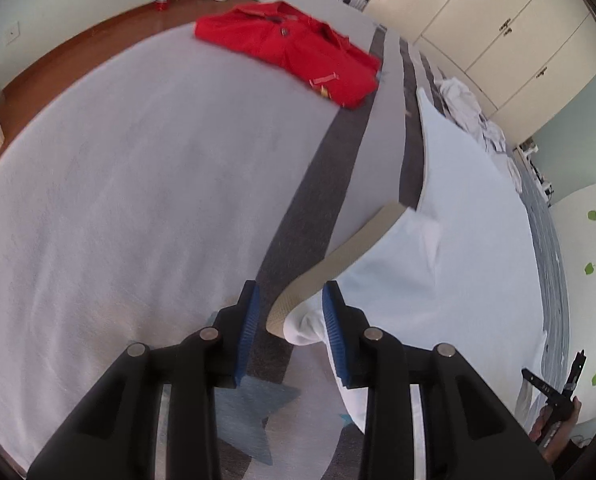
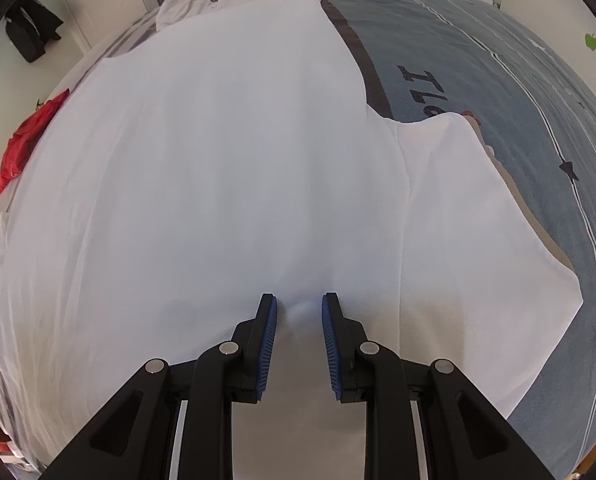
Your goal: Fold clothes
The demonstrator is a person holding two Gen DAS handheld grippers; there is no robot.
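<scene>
1. A folded shirt (image 1: 294, 50) lies at the far end of the bed (image 1: 118, 184), well apart from everything else.
2. Right of it, a spread shirt (image 1: 470, 248) lies flat, its near corner between the open fingers of the left gripper (image 1: 288, 308).
3. Beyond the spread shirt sits a clothes heap (image 1: 470, 112), with wardrobes (image 1: 498, 28) behind.
</scene>
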